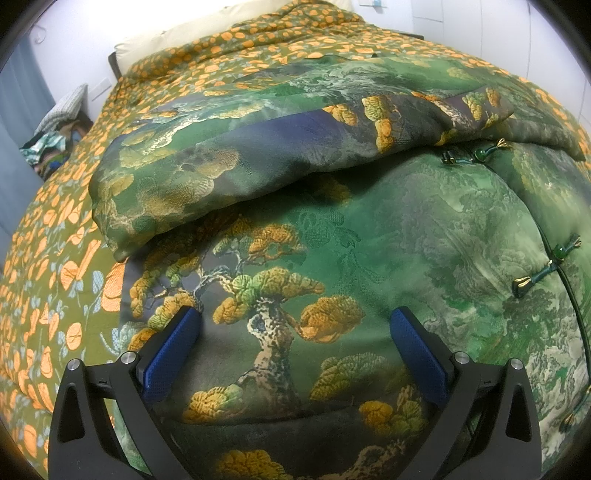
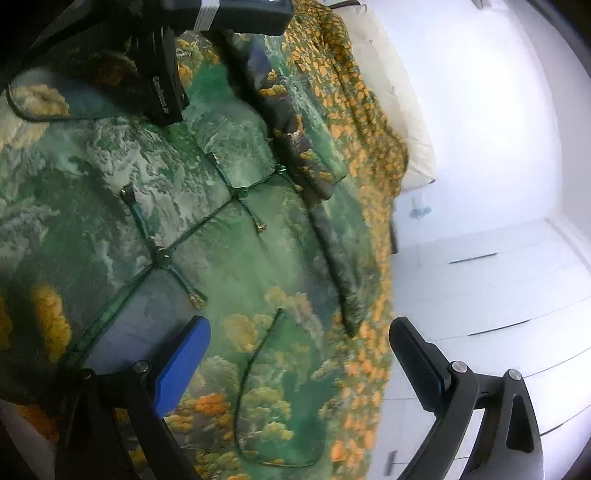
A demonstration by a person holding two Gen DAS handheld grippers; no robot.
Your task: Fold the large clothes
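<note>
A large green silk jacket (image 1: 424, 229) printed with pine trees and mountains lies spread on the bed. Its sleeve (image 1: 229, 162) is folded across the chest. Knot buttons (image 1: 546, 266) run down the front. My left gripper (image 1: 295, 321) is open, hovering just above the jacket's lower part, holding nothing. In the right wrist view the same jacket (image 2: 207, 206) fills the left half, with its front closure and knot buttons (image 2: 162, 254). My right gripper (image 2: 299, 332) is open and empty above the jacket's edge. The left gripper's body (image 2: 162, 74) shows at the top.
The bed is covered by an olive quilt with orange flowers (image 1: 48, 295). A cream pillow (image 1: 207, 33) lies at the head. Clothes are piled at the bedside (image 1: 51, 144). White walls and cabinets (image 2: 498, 277) stand beside the bed.
</note>
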